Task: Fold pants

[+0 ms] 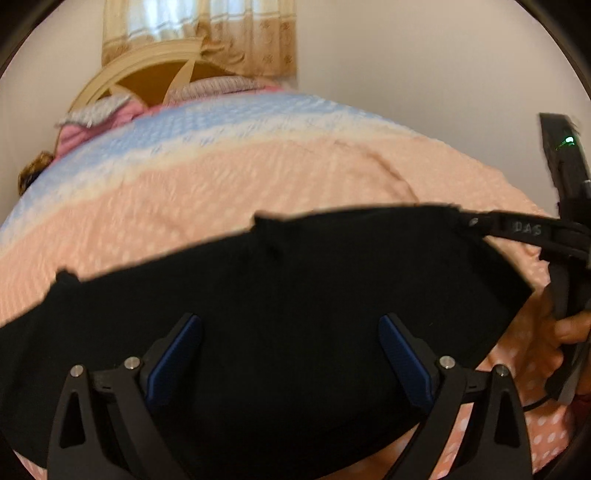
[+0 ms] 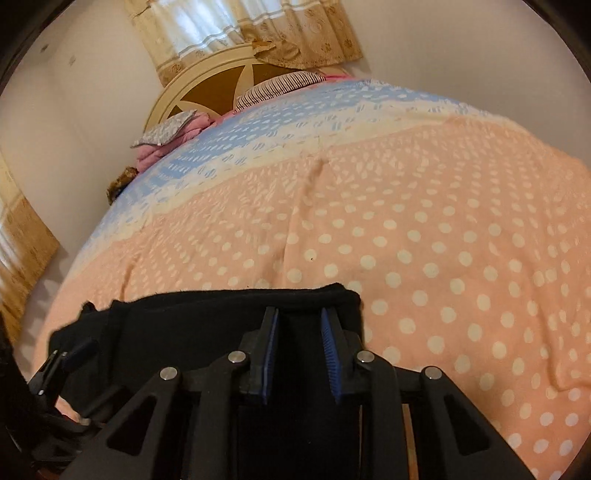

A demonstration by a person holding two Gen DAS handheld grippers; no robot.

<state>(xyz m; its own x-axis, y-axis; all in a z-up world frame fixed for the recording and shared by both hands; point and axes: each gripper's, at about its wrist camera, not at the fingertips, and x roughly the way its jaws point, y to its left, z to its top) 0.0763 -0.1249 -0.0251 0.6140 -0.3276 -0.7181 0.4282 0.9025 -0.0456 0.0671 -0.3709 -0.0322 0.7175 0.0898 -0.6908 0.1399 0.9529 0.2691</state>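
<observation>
one pair of black pants (image 1: 280, 295) lies across the near part of the bed, on a bedspread (image 1: 229, 192) that is peach with white dots close by and turns to a cream band and then a blue band toward the headboard (image 1: 147, 79). the dark cloth stretches from one side of the left wrist view to the other, its far edge uneven with a couple of small bumps.

two grippers are at work, one in each hand. the left gripper (image 1: 290, 325) hovers over the middle of the pants with its two blue-padded fingers (image 1: 173, 365) spread wide apart, nothing between them but the cloth lying below. the right gripper (image 2: 300, 317) has its two blue pads much closer together, with a strip of the pants' folded edge standing between them; from here i cannot tell whether the pads truly press the fabric. in the left wrist view that same right gripper reaches in from the right side to the pants' corner, and part of a hand (image 1: 570, 328) shows around its handle.

at the head of the bed i count two pillows: a patterned grey one (image 2: 168, 129) resting on pink bedding, and a striped one (image 2: 280, 86) beside it. one beige curtain (image 2: 236, 33) hangs above the headboard, and a second patterned curtain (image 2: 26, 236) shows at the left edge of the right wrist view.
</observation>
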